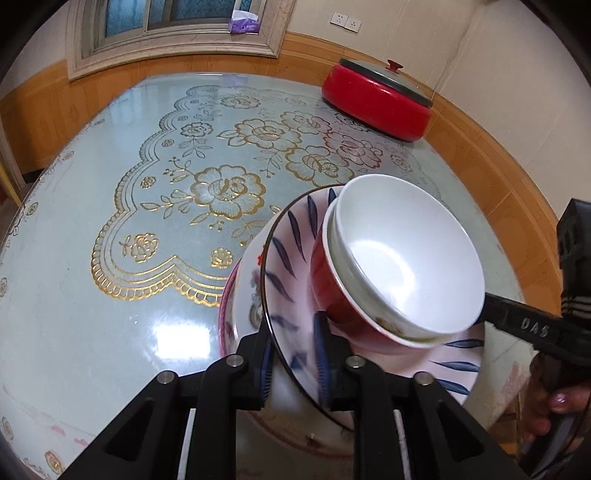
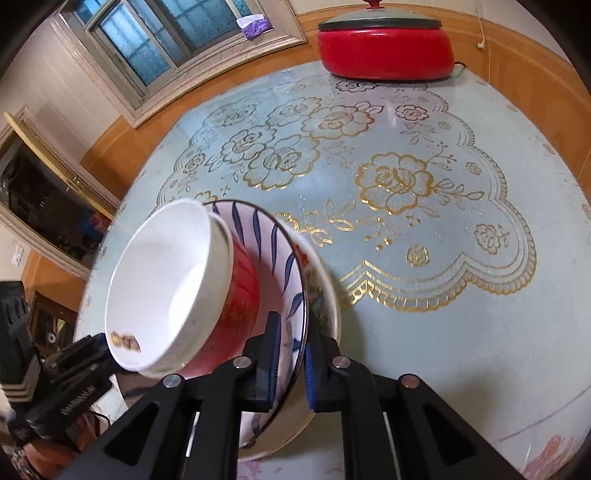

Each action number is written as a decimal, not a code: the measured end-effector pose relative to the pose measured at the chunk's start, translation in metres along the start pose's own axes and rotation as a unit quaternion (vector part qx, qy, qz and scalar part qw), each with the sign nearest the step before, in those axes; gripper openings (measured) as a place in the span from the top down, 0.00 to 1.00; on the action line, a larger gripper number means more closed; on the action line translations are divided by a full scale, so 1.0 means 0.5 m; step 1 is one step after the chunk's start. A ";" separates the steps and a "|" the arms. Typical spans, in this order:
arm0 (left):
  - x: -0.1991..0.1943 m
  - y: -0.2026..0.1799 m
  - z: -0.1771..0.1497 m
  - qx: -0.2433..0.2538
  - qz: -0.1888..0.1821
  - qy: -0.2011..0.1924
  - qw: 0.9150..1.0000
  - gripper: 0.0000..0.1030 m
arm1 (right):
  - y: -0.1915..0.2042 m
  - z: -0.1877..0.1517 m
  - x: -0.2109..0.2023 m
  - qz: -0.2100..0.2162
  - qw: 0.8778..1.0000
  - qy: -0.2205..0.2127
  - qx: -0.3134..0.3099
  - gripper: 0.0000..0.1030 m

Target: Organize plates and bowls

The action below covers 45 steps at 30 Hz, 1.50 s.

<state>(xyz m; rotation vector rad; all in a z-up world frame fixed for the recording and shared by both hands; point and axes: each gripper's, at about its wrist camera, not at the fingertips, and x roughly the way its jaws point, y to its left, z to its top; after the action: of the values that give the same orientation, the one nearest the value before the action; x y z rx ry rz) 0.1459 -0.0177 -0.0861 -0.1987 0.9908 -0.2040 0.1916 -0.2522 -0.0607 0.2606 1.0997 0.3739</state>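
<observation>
A stack of dishes is held between both grippers above the table. A white bowl [image 1: 406, 258] [image 2: 162, 284] sits nested in a red bowl [image 1: 332, 291] [image 2: 240, 288], on a blue-leaf plate [image 1: 291, 266] [image 2: 273, 254], over a flowered plate [image 1: 240, 295] [image 2: 321, 291]. My left gripper [image 1: 295, 365] is shut on the plates' near rim. My right gripper [image 2: 291, 365] is shut on the opposite rim. The right gripper also shows in the left wrist view [image 1: 524, 325], and the left gripper shows in the right wrist view [image 2: 74, 391].
A pale blue tablecloth with gold flowers [image 1: 184, 184] [image 2: 424, 221] covers the table. A red lidded electric pot [image 1: 376, 99] [image 2: 384, 48] stands at the far edge by the wall. A window [image 1: 177, 18] is behind.
</observation>
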 end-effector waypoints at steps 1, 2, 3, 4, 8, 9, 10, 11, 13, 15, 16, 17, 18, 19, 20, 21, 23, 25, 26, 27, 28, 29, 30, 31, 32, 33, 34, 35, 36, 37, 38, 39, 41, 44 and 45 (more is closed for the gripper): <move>-0.006 0.001 -0.003 0.005 -0.003 0.000 1.000 0.77 | 0.009 -0.007 0.000 -0.004 1.000 0.001 -0.003 0.86; -0.015 0.004 -0.008 0.010 -0.007 -0.001 1.000 0.73 | 0.015 -0.015 -0.002 -0.008 1.000 -0.001 -0.002 0.86; -0.024 0.005 -0.011 0.012 -0.010 -0.002 1.000 0.69 | 0.021 -0.023 -0.003 -0.014 1.000 -0.004 0.003 0.85; -0.035 0.008 -0.016 0.013 -0.012 -0.006 1.000 0.54 | 0.024 -0.029 -0.005 -0.018 1.000 -0.010 0.009 0.84; -0.084 0.030 -0.043 0.017 -0.008 -0.024 1.000 0.32 | 0.019 -0.056 -0.022 -0.017 0.997 -0.024 0.067 0.83; -0.093 0.034 -0.050 0.020 -0.010 -0.021 1.000 0.32 | 0.020 -0.067 -0.032 -0.021 0.996 -0.030 0.079 0.80; -0.100 0.038 -0.056 0.021 -0.010 -0.018 1.000 0.27 | 0.025 -0.080 -0.044 -0.028 0.995 -0.036 0.087 0.77; -0.109 0.040 -0.065 0.022 -0.010 -0.013 1.000 0.19 | 0.033 -0.096 -0.057 -0.034 0.995 -0.042 0.089 0.75; -0.126 0.042 -0.082 0.021 -0.008 -0.010 1.000 0.09 | 0.052 -0.124 -0.079 -0.045 0.994 -0.051 0.084 0.64; -0.142 0.041 -0.099 0.023 -0.003 -0.014 1.000 0.03 | 0.076 -0.152 -0.100 -0.053 0.994 -0.059 0.069 0.62; -0.151 0.040 -0.106 0.024 0.000 -0.015 1.000 0.00 | 0.090 -0.167 -0.111 -0.060 0.994 -0.063 0.060 0.62; -0.159 0.038 -0.112 0.028 0.004 -0.016 0.999 0.00 | 0.101 -0.180 -0.120 -0.065 0.994 -0.067 0.051 0.61; -0.166 0.038 -0.117 0.031 0.005 -0.017 0.999 0.00 | 0.113 -0.193 -0.128 -0.071 0.994 -0.072 0.042 0.60; -0.174 0.037 -0.121 0.035 0.005 -0.017 0.999 0.00 | 0.126 -0.206 -0.138 -0.079 0.993 -0.079 0.033 0.58; -0.183 0.037 -0.125 0.038 0.006 -0.019 0.999 0.00 | 0.137 -0.217 -0.146 -0.087 0.992 -0.084 0.025 0.58; -0.192 0.039 -0.127 0.040 0.008 -0.023 0.999 0.00 | 0.146 -0.227 -0.153 -0.097 0.991 -0.089 0.019 0.58; -0.213 0.042 -0.134 0.042 0.011 -0.036 0.998 0.00 | 0.160 -0.248 -0.164 -0.116 0.989 -0.095 0.014 0.55; -0.235 0.045 -0.142 0.043 0.017 -0.051 0.998 0.00 | 0.166 -0.266 -0.171 -0.122 0.988 -0.096 0.023 0.44; -0.247 0.046 -0.147 0.045 0.016 -0.059 0.997 0.00 | 0.167 -0.273 -0.174 -0.121 0.988 -0.097 0.028 0.40; -0.256 0.045 -0.151 0.048 0.021 -0.069 0.996 0.00 | 0.169 -0.281 -0.176 -0.119 0.988 -0.097 0.034 0.34; -0.264 0.041 -0.156 0.052 0.037 -0.077 0.995 0.00 | 0.173 -0.287 -0.179 -0.118 0.988 -0.098 0.036 0.32; -0.270 0.035 -0.161 0.059 0.056 -0.083 0.993 0.00 | 0.179 -0.293 -0.182 -0.118 0.988 -0.099 0.034 0.32; -0.274 0.031 -0.164 0.065 0.071 -0.088 0.991 0.00 | 0.185 -0.296 -0.184 -0.117 0.988 -0.099 0.030 0.32; -0.278 0.026 -0.168 0.071 0.086 -0.094 0.989 0.00 | 0.191 -0.298 -0.185 -0.118 0.988 -0.100 0.025 0.32; -0.282 0.020 -0.173 0.080 0.105 -0.100 0.986 0.00 | 0.199 -0.300 -0.185 -0.120 0.988 -0.100 0.017 0.32; -0.283 0.018 -0.173 0.086 0.114 -0.104 0.984 0.00 | 0.206 -0.301 -0.185 -0.121 0.987 -0.101 0.011 0.32; -0.288 0.015 -0.177 0.093 0.121 -0.109 0.982 0.00 | 0.214 -0.303 -0.186 -0.123 0.987 -0.103 0.004 0.32; -0.293 0.011 -0.180 0.099 0.124 -0.116 0.981 0.00 | 0.220 -0.303 -0.187 -0.123 0.987 -0.105 0.001 0.32; -0.299 0.008 -0.182 0.100 0.124 -0.120 0.980 0.00 | 0.226 -0.304 -0.189 -0.123 0.986 -0.108 0.000 0.32; -0.305 0.010 -0.183 0.099 0.120 -0.124 0.980 0.00 | 0.231 -0.305 -0.192 -0.124 0.986 -0.110 0.001 0.32; -0.309 0.010 -0.185 0.097 0.116 -0.125 0.980 0.00 | 0.234 -0.306 -0.194 -0.124 0.986 -0.112 0.002 0.32; -0.313 0.010 -0.186 0.096 0.114 -0.127 0.981 0.00 | 0.238 -0.307 -0.197 -0.125 0.985 -0.116 0.003 0.32; -0.319 0.011 -0.188 0.089 0.112 -0.127 0.981 0.00 | 0.246 -0.309 -0.201 -0.127 0.984 -0.121 0.000 0.31; -0.321 0.009 -0.191 0.084 0.122 -0.124 0.981 0.00 | 0.256 -0.315 -0.202 -0.144 0.982 -0.126 -0.008 0.31; -0.319 0.006 -0.192 0.083 0.127 -0.122 0.981 0.00 | 0.258 -0.317 -0.202 -0.149 0.981 -0.125 -0.011 0.31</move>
<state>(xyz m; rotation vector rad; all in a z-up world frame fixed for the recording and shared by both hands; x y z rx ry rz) -0.0199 0.0197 -0.0096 0.0560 0.7420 -0.0259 -0.0130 -0.1741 0.0026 0.1163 0.8694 0.0815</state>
